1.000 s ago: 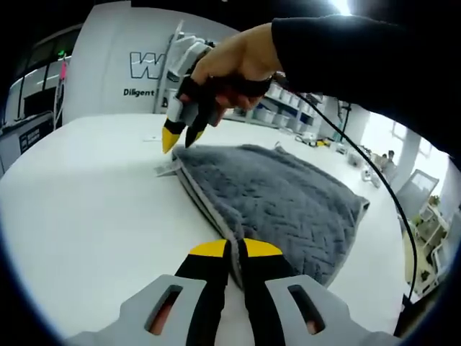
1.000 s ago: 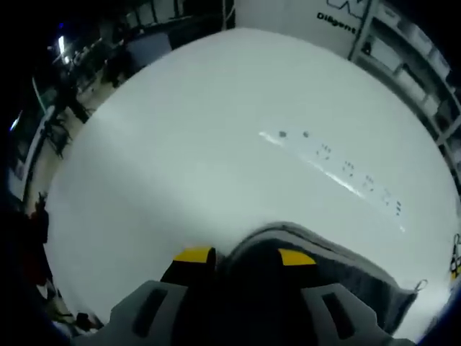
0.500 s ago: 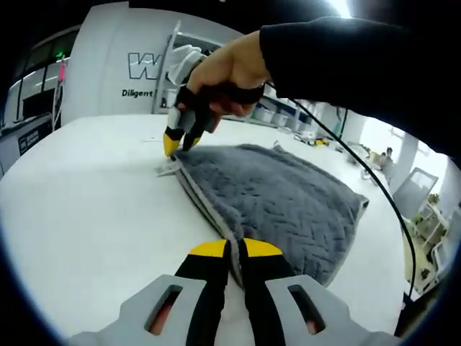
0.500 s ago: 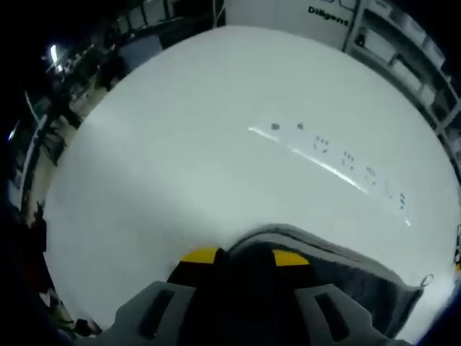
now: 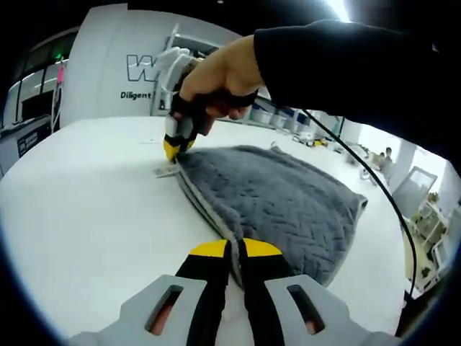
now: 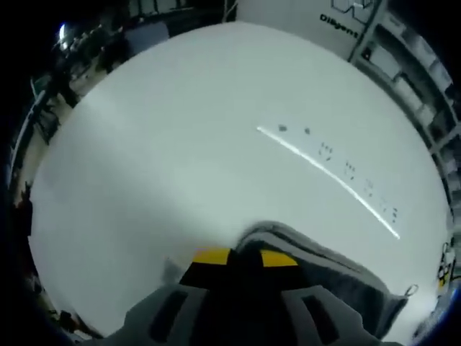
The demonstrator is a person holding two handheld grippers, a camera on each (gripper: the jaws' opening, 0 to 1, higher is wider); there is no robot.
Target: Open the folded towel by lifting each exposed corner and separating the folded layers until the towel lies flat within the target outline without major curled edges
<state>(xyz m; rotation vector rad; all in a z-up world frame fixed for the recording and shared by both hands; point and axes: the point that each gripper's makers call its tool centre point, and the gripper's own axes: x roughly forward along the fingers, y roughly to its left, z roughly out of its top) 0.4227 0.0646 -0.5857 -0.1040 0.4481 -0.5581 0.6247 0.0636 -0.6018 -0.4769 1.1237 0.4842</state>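
A grey folded towel with a zigzag weave lies on the white table. My left gripper is shut on the towel's near edge, with cloth pinched between the yellow tips. At the far corner, a hand holds my right gripper with its yellow tips down on the towel beside a small white tag. In the right gripper view, the right gripper has its jaws drawn together over the towel corner, which rises between them.
A dark sleeve and a black cable cross above the towel. A pale line with small dark marks runs over the table beyond the corner. A lettered wall panel and shelves stand behind.
The right gripper has come down onto the towel's far corner and its jaws have narrowed from open to shut on the cloth. The left gripper has held still.
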